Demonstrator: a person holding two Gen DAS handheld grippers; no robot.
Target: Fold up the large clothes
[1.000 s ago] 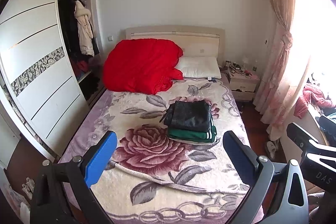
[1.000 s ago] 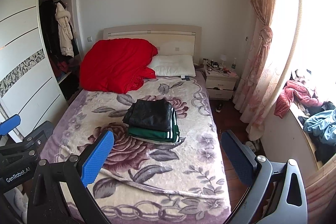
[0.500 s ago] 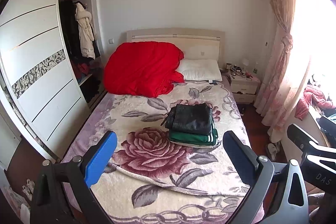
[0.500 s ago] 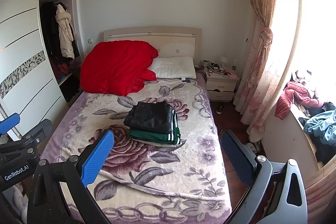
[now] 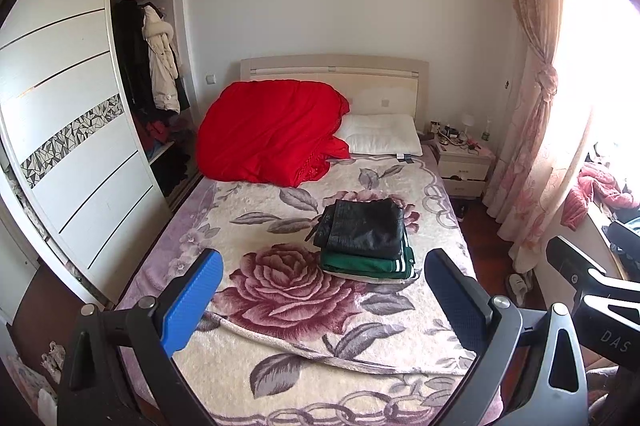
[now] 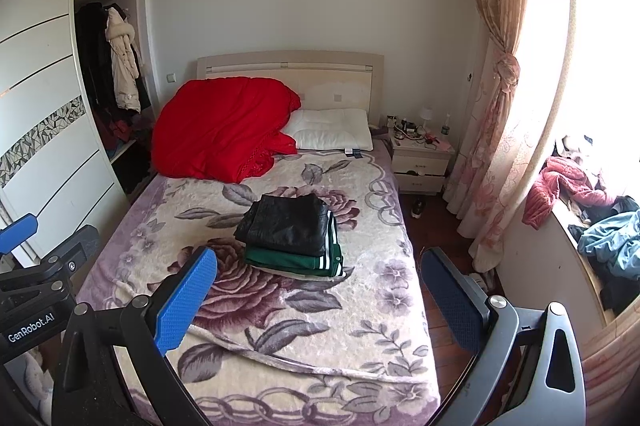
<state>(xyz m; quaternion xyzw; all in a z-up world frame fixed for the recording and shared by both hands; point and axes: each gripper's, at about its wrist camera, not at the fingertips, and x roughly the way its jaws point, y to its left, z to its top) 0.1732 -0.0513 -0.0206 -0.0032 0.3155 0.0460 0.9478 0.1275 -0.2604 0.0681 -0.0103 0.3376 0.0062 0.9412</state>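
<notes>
A stack of folded clothes sits in the middle of the bed: a black garment (image 5: 362,228) (image 6: 290,226) on top of a green one with white stripes (image 5: 366,264) (image 6: 296,262), over a pale piece. My left gripper (image 5: 322,290) is open, held back from the foot of the bed with nothing between its blue pads. My right gripper (image 6: 318,290) is open too, beside it to the right and equally far from the stack. Loose clothes (image 6: 592,210) lie heaped on the window ledge at the right.
The bed (image 5: 280,326) carries a floral blanket, a red quilt (image 5: 272,130) and a white pillow (image 5: 382,134) at its head. An open wardrobe (image 5: 148,86) stands left, a nightstand (image 5: 462,162) and curtain (image 5: 532,106) right. Shoes (image 6: 418,206) lie on the wooden floor.
Both grippers have drawn slightly back and up from the bed, so the stack looks a little lower and farther. Both stay open; the clothes have not moved.
</notes>
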